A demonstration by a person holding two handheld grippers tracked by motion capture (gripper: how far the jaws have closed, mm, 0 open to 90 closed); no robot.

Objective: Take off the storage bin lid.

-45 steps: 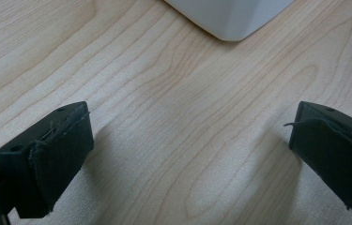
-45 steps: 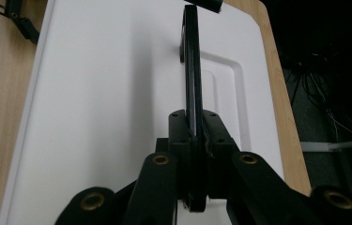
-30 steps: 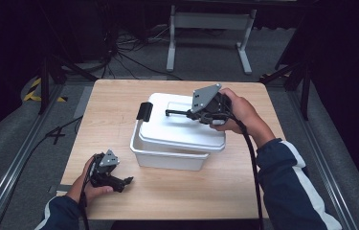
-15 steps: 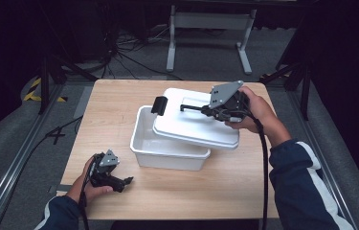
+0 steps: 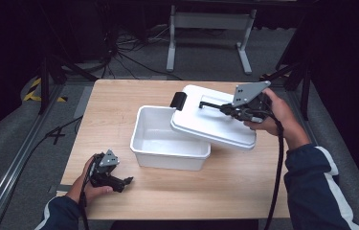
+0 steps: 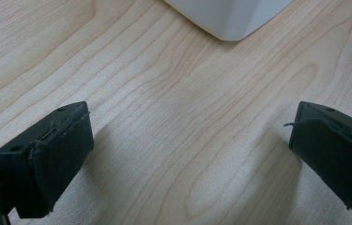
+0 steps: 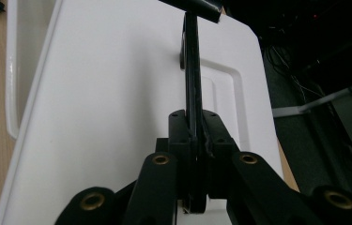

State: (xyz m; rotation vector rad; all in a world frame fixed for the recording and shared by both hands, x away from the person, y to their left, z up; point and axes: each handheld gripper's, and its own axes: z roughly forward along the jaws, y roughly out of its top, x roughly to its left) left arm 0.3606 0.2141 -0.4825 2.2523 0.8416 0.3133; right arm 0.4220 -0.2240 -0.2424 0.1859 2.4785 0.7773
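Right tool [image 5: 225, 107]: clamped on black handle [image 7: 191, 61] of white plastic lid [image 5: 214, 123], held tilted over open white plastic bin [image 5: 167, 139].
Left tool [image 5: 125, 182]: jaws wide apart, empty, on counter.
Counter [image 5: 119, 100]: pale wood-grain.
Room: dark; grey carpet floor [image 5: 134, 72], cables [image 5: 129, 43].

A: How many containers does the table [image 5: 119, 103] hold?
B: One white tub [image 5: 160, 143], toward nine o'clock of one white lid [image 5: 215, 124].
A: Handles on that lid?
B: One black handle [image 5: 210, 104], plus one black latch [image 5: 178, 100].
A: Grippers?
B: Two: the left gripper [image 5: 128, 181] and the right gripper [image 5: 224, 107].
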